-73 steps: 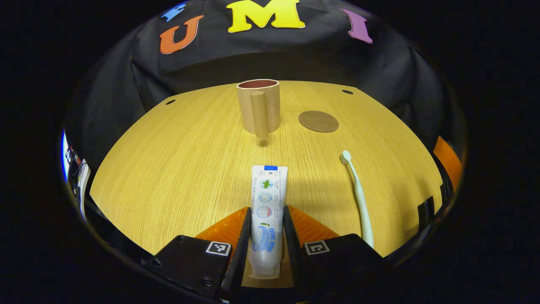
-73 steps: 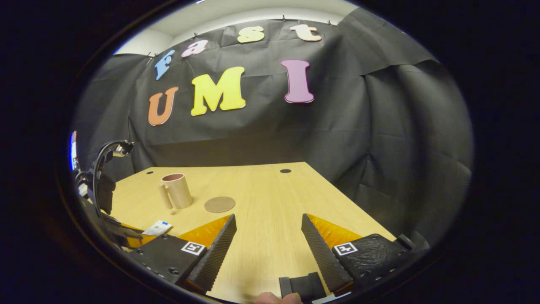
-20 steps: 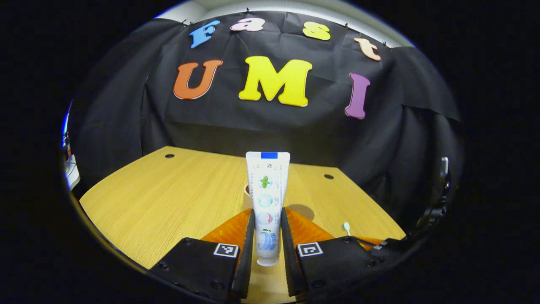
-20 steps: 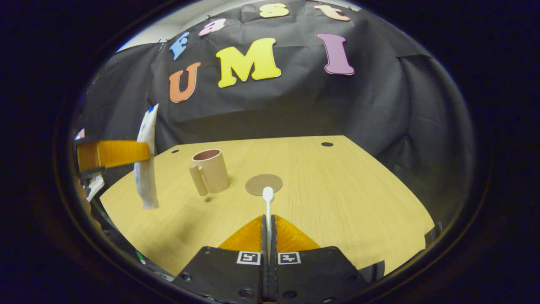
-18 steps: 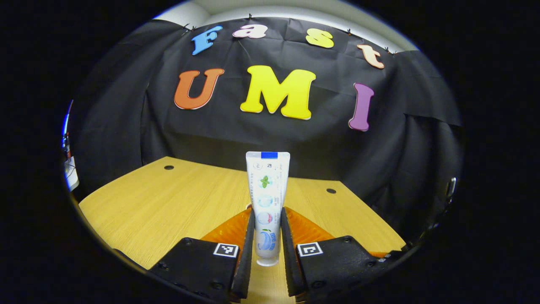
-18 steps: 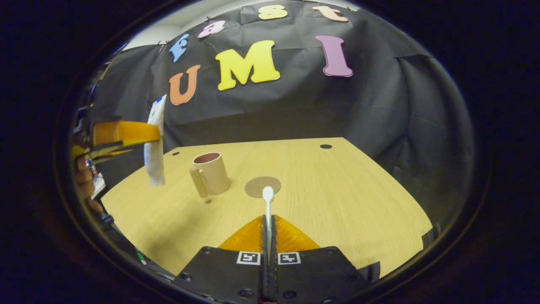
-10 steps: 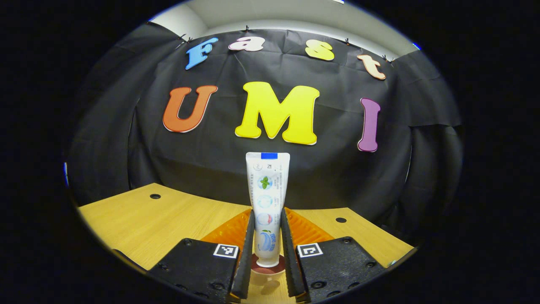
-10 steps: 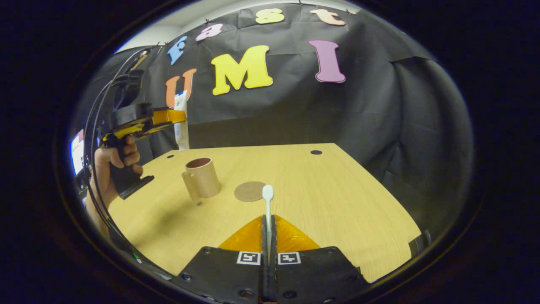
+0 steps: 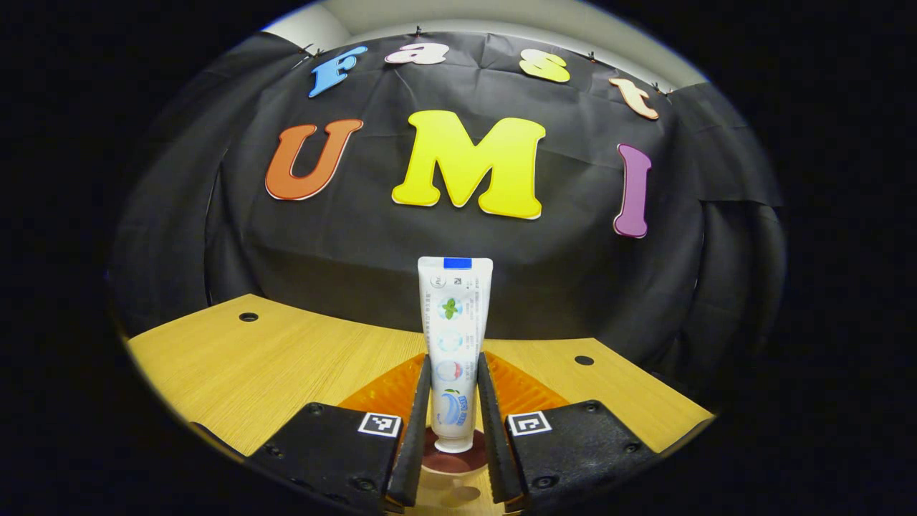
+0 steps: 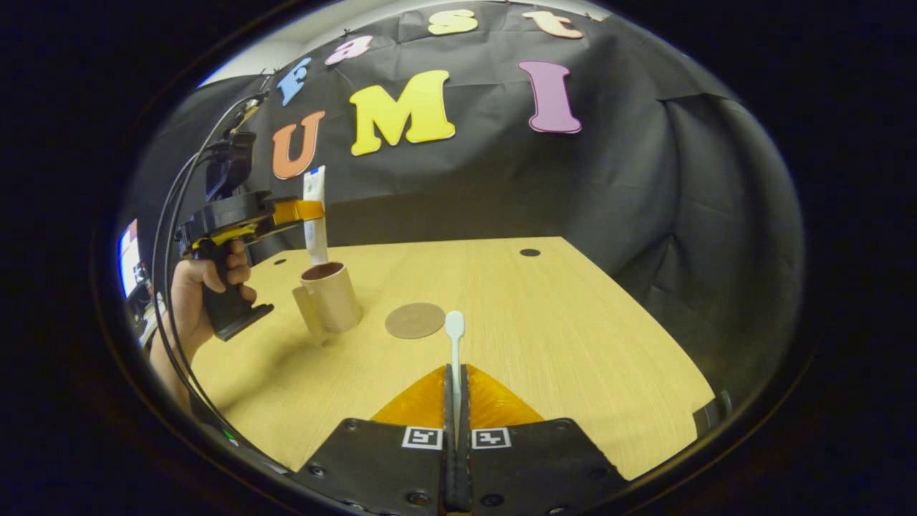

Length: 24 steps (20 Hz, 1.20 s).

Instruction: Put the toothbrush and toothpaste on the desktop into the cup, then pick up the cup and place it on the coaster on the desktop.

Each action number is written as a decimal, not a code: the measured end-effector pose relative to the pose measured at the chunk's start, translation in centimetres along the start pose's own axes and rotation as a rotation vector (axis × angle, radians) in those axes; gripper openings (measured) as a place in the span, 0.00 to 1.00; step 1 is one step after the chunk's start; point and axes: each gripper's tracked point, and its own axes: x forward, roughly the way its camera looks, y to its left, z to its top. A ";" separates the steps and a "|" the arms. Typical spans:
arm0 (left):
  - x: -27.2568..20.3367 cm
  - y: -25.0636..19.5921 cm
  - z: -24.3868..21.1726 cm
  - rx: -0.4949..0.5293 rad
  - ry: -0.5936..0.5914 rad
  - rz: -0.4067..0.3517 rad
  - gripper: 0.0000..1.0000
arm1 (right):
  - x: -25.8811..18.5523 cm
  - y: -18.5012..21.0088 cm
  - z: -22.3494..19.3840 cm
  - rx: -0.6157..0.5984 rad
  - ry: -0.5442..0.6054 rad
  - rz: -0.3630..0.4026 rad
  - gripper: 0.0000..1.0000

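Whereas half a second ago the toothpaste [image 9: 454, 344] hung above and behind the cup [image 10: 330, 297], it now stands upright directly over the cup's mouth, cap end down and just above the rim in the right gripper view. In the left gripper view the cup's dark reddish interior [image 9: 445, 461] shows a little larger beneath the cap than before. The left gripper [image 9: 454, 401] is clamped on the tube, both fingers pressing its lower body; seen from the right gripper view, that same gripper [image 10: 299, 210] has come forward and slightly lower over the cup, carried in a person's hand [image 10: 208, 276] with cables looping up behind it.

The tube is a flat, soft white plastic form, wide at the crimped top with a blue band and tapering to a round cap. The cup is a plain tan cylinder with a matte finish and a straight slab handle, standing upright on the desktop [image 10: 544, 322]. Just beside it, apart from it, lies the coaster [image 10: 414, 320], a thin round brown disc lying flat.

The right gripper [image 10: 455, 401] holds its place as before, its fingers pressed together on the toothbrush [image 10: 455, 344], whose pale, slender handle runs forward to a small oval head above the desktop, near the coaster. The finger pads [image 10: 448, 401] are ribbed.

The desktop is light wood-grain laminate with small round dark holes [image 10: 529, 252] near its far edge. Black creased cloth [image 10: 645, 201] forms the booth wall behind.
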 end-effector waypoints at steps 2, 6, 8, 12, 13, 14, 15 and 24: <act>-0.2 -0.1 -0.5 -0.002 0.013 -0.005 0.41 | -0.1 0.1 0.1 -0.003 -0.004 0.003 0.00; -0.3 -0.3 -1.0 0.023 0.030 -0.009 0.44 | -0.1 0.3 0.0 -0.007 -0.007 0.004 0.00; -0.7 -0.2 -0.2 0.039 0.001 -0.006 0.45 | -0.5 0.3 0.1 -0.009 -0.013 0.002 0.00; -1.5 0.2 0.8 0.048 -0.040 0.005 0.49 | -0.8 0.6 0.8 -0.013 -0.040 0.014 0.00; -1.6 0.3 0.9 0.042 -0.040 0.005 0.61 | -0.7 0.9 1.3 -0.021 -0.055 0.023 0.00; -2.1 0.6 0.9 0.037 -0.037 0.008 0.77 | -0.6 1.3 1.8 -0.032 -0.070 0.035 0.00; -2.4 1.0 0.9 0.034 -0.039 0.015 0.82 | -0.3 1.8 2.2 -0.046 -0.086 0.050 0.00; -7.4 5.8 2.0 0.028 -0.075 0.106 0.98 | 2.3 12.1 10.0 -0.183 -0.283 0.253 0.00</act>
